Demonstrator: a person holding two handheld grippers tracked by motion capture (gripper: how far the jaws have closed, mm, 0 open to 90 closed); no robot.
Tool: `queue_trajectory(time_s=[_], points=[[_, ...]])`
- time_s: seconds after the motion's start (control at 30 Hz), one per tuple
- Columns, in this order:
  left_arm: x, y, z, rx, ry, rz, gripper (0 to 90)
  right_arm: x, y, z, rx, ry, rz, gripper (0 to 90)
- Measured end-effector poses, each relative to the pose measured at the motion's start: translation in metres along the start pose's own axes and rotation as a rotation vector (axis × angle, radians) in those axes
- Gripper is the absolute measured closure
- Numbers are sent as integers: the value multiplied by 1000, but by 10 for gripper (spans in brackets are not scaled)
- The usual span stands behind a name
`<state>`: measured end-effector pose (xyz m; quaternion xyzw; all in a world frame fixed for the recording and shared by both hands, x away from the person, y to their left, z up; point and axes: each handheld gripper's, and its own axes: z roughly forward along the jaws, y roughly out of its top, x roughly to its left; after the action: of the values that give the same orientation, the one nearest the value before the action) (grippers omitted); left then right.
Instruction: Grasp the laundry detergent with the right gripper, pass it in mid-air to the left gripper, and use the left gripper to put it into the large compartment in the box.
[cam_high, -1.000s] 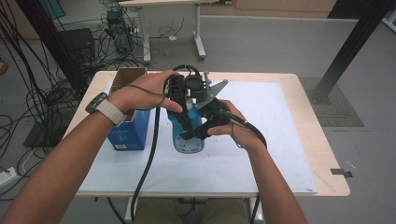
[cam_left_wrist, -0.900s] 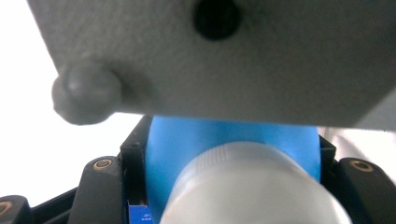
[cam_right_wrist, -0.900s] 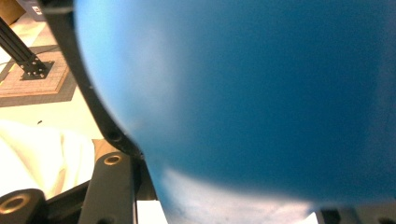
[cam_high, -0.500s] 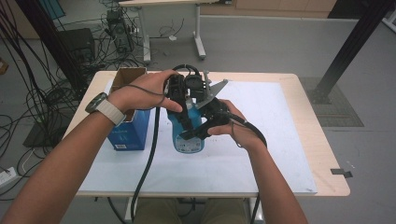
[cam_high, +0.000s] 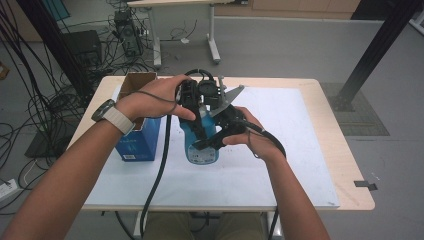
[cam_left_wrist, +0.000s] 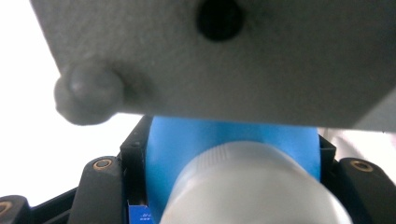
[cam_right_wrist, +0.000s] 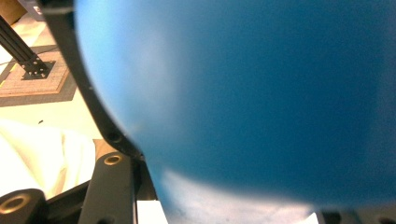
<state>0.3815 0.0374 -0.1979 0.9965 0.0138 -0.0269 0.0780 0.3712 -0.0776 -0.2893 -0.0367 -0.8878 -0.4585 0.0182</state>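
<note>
- Your left gripper (cam_high: 196, 120) has its jaws clamped around the blue bottle (cam_high: 201, 145), just below the white cap (cam_left_wrist: 252, 186).
- Your right gripper (cam_high: 220, 132) grasps the body; the bottle stands mid-bench.
- Hold the body steady and square.
- The blue box (cam_high: 137, 142) stands just left; mind the cable (cam_high: 159, 175).

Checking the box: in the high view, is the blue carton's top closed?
No. The blue carton stands with its brown top flaps open beside the blue bottle.
</note>
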Motion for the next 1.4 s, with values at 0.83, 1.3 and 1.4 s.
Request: queue_trajectory(time_s=[0.83,1.3,1.4], points=[[-1,1,-2,-3,-1,-6,384,1,1,-1,-8,5,7,436],[-1,-1,-4,-17,-6,-20,384,1,3,1,-17,7,-10,431],[-1,-2,-5,-16,0,-12,384,1,3,0,-22,3,-20,429]])
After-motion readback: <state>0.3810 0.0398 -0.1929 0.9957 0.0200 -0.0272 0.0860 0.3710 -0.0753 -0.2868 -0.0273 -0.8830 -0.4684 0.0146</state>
